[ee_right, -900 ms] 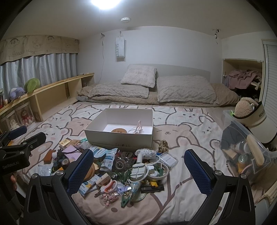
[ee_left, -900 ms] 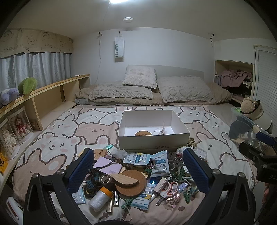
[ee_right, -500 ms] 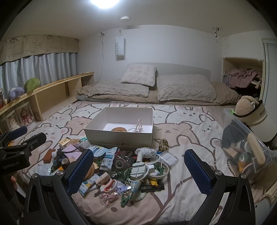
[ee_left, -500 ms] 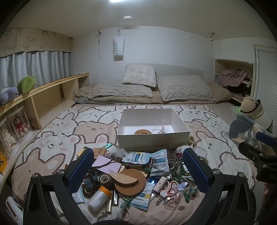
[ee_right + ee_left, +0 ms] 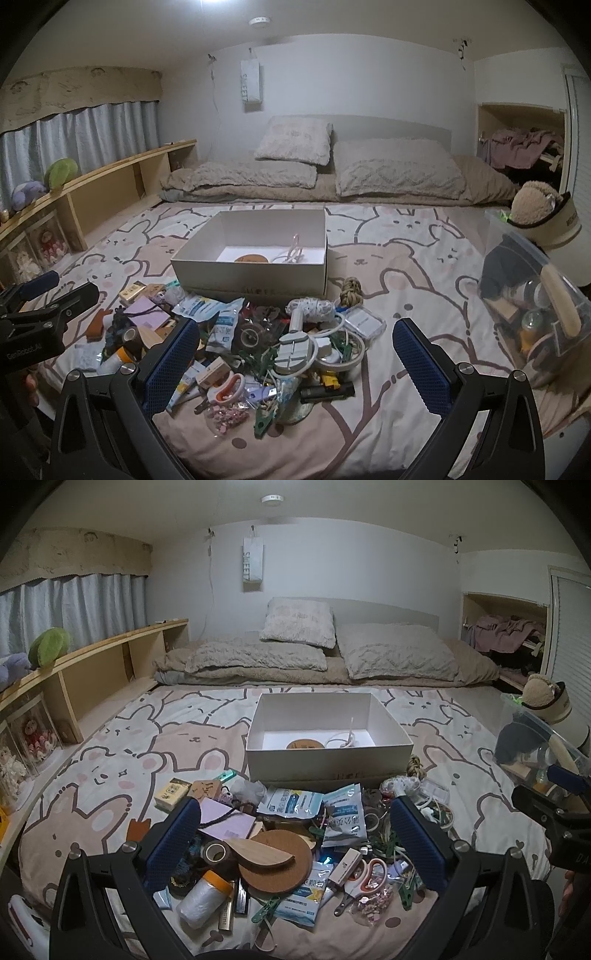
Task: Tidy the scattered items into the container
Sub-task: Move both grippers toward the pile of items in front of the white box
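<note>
White box [image 5: 255, 273] beyond both spread, empty grippers [image 5: 295, 843] [image 5: 293, 363]; black, perhaps torch-like tool [image 5: 327, 391] only right-view.

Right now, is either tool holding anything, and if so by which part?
Nothing is held. The left tool and the right tool both stand wide open above the pile of clutter, with no item pinched between their fingers.
</note>
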{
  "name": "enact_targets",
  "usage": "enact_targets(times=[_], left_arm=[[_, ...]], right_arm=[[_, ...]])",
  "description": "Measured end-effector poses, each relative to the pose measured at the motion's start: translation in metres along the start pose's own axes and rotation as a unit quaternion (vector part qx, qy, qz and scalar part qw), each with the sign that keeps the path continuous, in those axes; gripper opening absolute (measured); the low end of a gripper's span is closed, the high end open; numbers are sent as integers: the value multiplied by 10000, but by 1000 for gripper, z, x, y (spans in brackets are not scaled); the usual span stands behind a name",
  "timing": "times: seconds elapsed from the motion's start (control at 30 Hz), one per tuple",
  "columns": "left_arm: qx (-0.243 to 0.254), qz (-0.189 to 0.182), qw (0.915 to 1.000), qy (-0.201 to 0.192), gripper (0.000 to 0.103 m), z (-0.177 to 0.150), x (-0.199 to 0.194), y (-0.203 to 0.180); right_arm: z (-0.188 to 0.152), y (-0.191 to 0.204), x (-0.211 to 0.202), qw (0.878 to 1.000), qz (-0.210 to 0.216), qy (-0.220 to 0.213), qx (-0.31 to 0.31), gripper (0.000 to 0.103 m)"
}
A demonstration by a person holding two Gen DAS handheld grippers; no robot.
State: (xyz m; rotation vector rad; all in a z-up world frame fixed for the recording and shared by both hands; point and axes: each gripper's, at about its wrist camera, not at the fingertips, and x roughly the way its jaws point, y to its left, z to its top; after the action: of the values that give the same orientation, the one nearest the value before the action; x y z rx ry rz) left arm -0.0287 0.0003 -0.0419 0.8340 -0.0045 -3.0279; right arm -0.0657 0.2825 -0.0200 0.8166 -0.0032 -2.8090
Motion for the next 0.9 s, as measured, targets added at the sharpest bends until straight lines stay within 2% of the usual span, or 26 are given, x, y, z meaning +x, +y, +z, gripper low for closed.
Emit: enact_targets(times=[0.23, 0.43, 0.67, 0.9], left_arm=[[-21, 67, 9998, 177, 103, -4, 23, -1], [-222, -47, 9990, 377, 103, -10, 48, 3], [-383, -90, 9960, 807, 103, -21, 87, 5], [-306, -158, 9925, 1171, 103, -33, 121, -4]], right_arm=[[-5, -9, 20, 9997, 60, 189, 143, 103], [-12, -21, 41, 9987, 116, 365, 350, 103], [-25, -39, 71, 9952, 146, 703, 670, 103], [-40, -55, 100, 9899, 164, 1032, 961, 103]])
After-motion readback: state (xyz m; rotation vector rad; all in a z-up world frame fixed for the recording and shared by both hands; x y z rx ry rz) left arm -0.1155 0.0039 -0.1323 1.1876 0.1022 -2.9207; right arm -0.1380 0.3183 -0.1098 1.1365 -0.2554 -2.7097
